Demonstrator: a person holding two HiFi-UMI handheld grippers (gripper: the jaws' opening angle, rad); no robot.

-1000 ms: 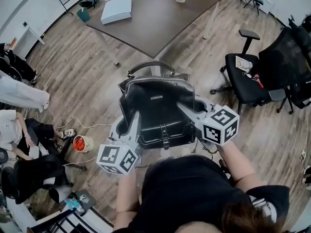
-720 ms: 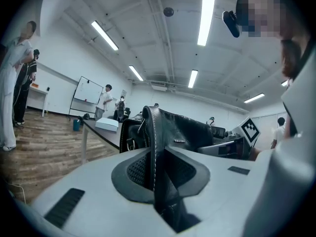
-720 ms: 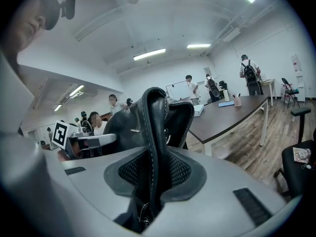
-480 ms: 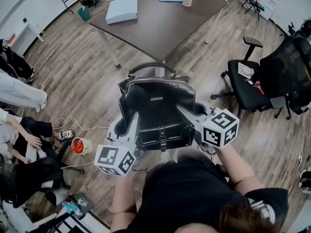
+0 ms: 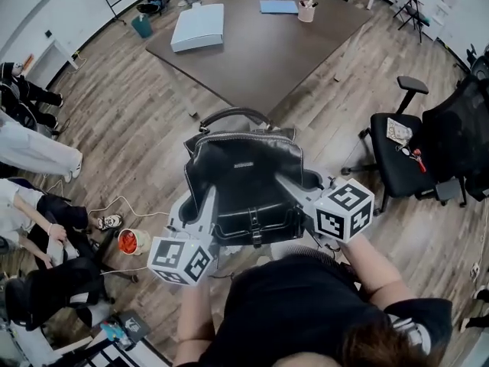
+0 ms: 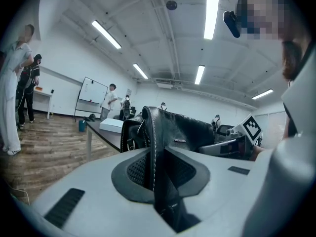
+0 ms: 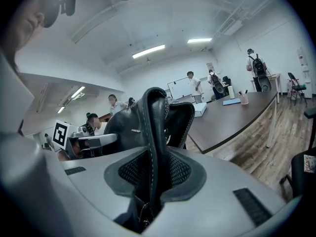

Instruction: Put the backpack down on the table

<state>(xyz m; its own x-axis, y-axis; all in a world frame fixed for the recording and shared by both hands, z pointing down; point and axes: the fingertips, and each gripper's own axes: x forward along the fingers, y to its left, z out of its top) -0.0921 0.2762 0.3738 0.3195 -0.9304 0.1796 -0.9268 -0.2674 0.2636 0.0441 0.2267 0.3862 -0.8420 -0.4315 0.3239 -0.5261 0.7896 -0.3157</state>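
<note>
The black leather backpack (image 5: 244,186) hangs upright in the air over the wooden floor (image 5: 137,136), just short of the near corner of the dark table (image 5: 260,56), top handle toward the table. The left tongs (image 6: 157,172) are nearly closed, clamped on the bag's stitched left edge, and the right tongs (image 7: 150,174) pinch the right edge likewise, with leather filling the narrow gap between the jaws. On the table's far half lie a white box (image 5: 198,26), a blue notebook (image 5: 278,7) and a pen cup (image 5: 307,11); a black office chair (image 5: 401,167) stands at the right.
</note>
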